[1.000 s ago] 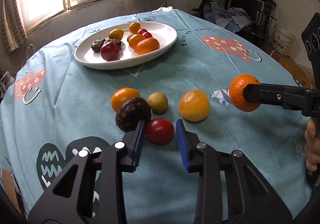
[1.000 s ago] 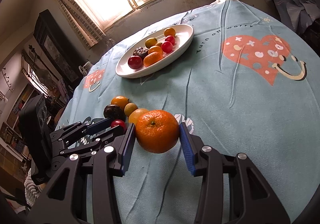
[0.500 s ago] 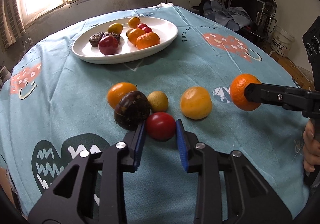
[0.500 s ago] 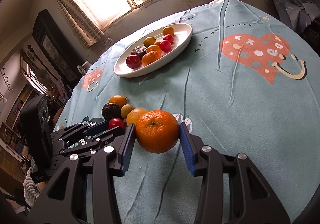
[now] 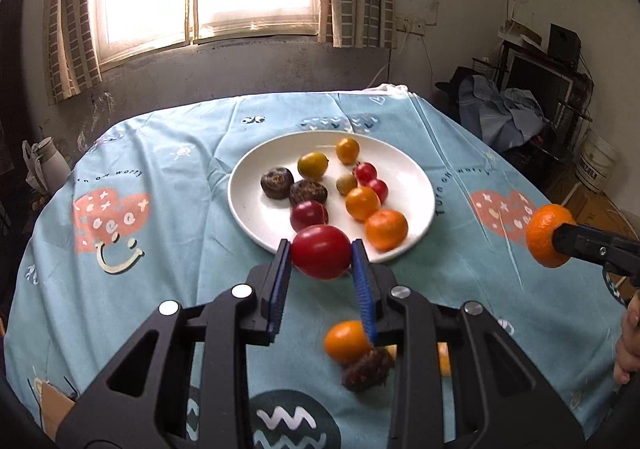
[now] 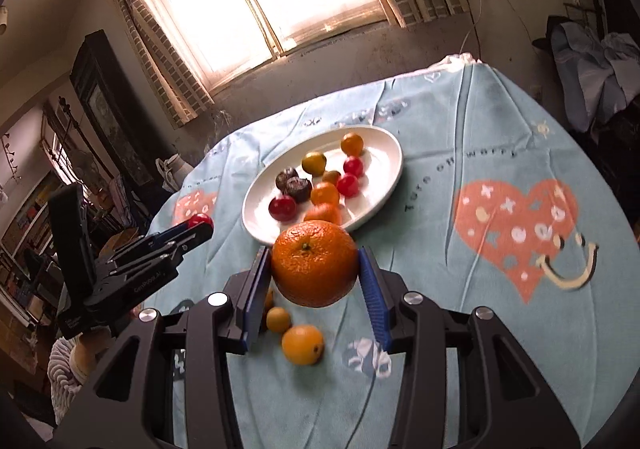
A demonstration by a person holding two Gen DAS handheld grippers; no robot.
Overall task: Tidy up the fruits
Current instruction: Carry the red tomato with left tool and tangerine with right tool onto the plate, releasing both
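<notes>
Left gripper point(image 5: 321, 253) now clamps the red plum point(image 5: 321, 251) between its blue pads and carries it in the air at the near rim of the white plate point(image 5: 256, 209); half a second ago that plum sat on the tablecloth point(image 5: 168, 249) and the pads only flanked it. Right gripper point(image 6: 315, 269) still squeezes the mandarin orange point(image 6: 315, 263), held off the cloth and now pointed at the plate's near edge. Both tools reach forward, tilted slightly down. Below them, near the table's front edge, an orange kumquat point(image 5: 345, 341), a dark wrinkled fruit point(image 5: 366, 369), a small yellow fruit point(image 6: 278, 319) and a yellow-orange one point(image 6: 302, 344) remain on the cloth. Eleven fruits lie on the plate.
</notes>
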